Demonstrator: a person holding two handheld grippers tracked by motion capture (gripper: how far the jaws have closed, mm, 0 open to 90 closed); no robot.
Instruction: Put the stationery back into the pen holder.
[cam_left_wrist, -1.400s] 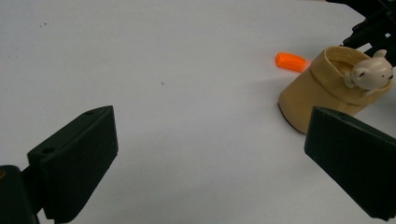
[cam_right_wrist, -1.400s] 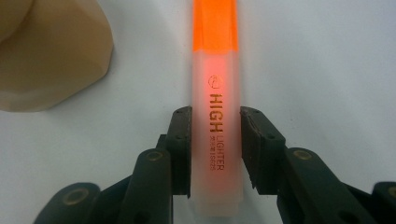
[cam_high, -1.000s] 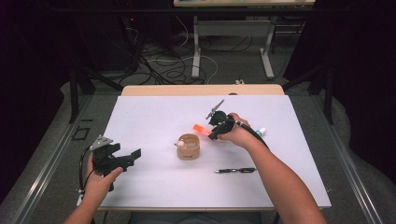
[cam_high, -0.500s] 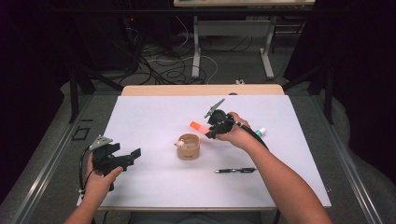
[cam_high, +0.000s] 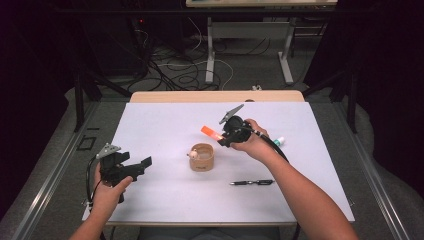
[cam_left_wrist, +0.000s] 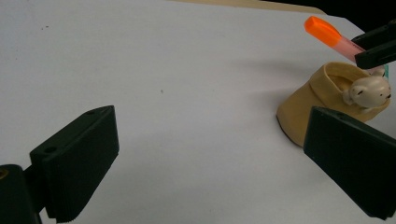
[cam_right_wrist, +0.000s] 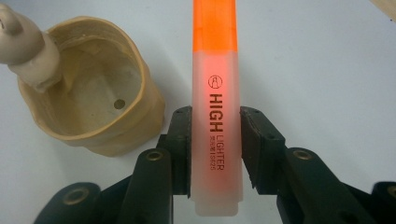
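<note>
Black ballpoint pen (cam_high: 252, 182) lying on the white table sheet (cam_high: 160, 125), left gripper (cam_high: 131, 167) spread and empty at the near left edge, tan round holder with a small animal figure (cam_high: 201, 157) mid-table, right gripper (cam_high: 224, 136) pinching an orange-capped translucent highlighter (cam_right_wrist: 215, 112) above and just behind the holder.

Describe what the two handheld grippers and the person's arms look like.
Both the left gripper and right gripper are black, each with two flat ribbed jaws, brass-coloured screws, a grey three-cornered plate on top and a trailing black cable. The forearms are bare, no sleeves in sight.
</note>
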